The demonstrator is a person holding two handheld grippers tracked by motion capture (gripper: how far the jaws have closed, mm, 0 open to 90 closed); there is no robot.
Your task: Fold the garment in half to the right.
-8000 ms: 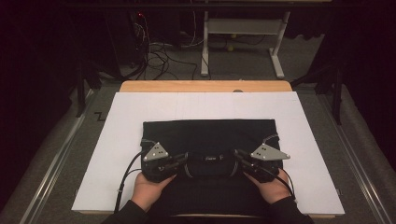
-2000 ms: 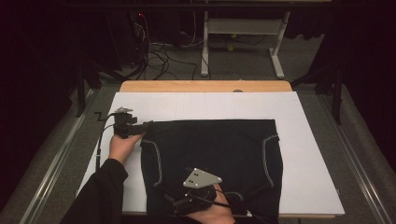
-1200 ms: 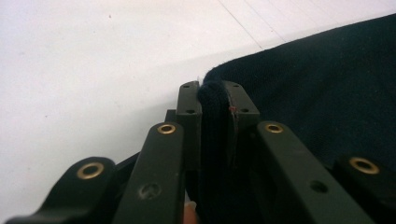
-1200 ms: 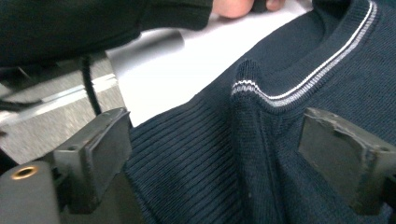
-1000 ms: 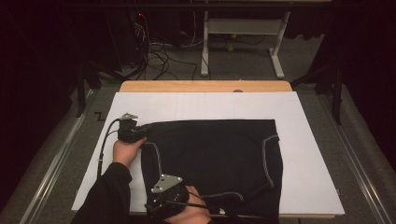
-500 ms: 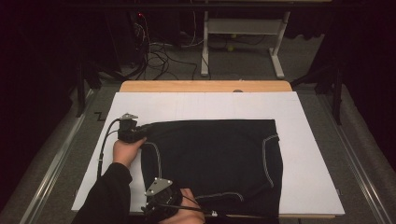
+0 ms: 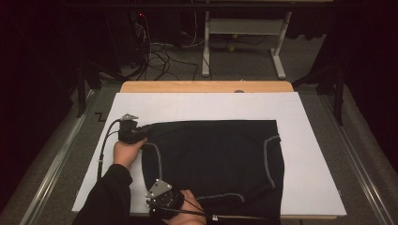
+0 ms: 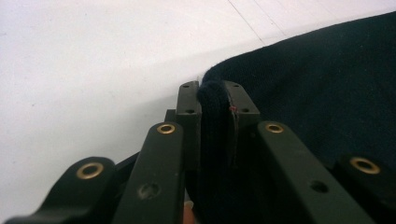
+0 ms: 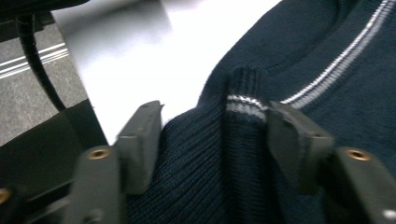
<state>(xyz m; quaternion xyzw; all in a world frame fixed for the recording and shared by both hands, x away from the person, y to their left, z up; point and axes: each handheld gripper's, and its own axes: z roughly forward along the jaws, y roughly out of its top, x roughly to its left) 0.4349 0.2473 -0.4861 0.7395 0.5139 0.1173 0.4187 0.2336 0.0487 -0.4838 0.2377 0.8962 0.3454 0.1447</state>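
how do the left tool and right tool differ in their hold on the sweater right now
The left tool is clamped shut on a bunched fold of the dark sweater, at its far left corner. The right tool is at the near left edge; its jaws have just been closing, with ribbed knit between them but gaps still beside both pads. Both work the sweater's left side on the white table cover.

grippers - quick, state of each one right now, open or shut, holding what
left gripper: shut on a fold of the dark sweater.
right gripper: jaws have just been closing around the sweater's ribbed edge, fabric between them, pads not yet pressing it.
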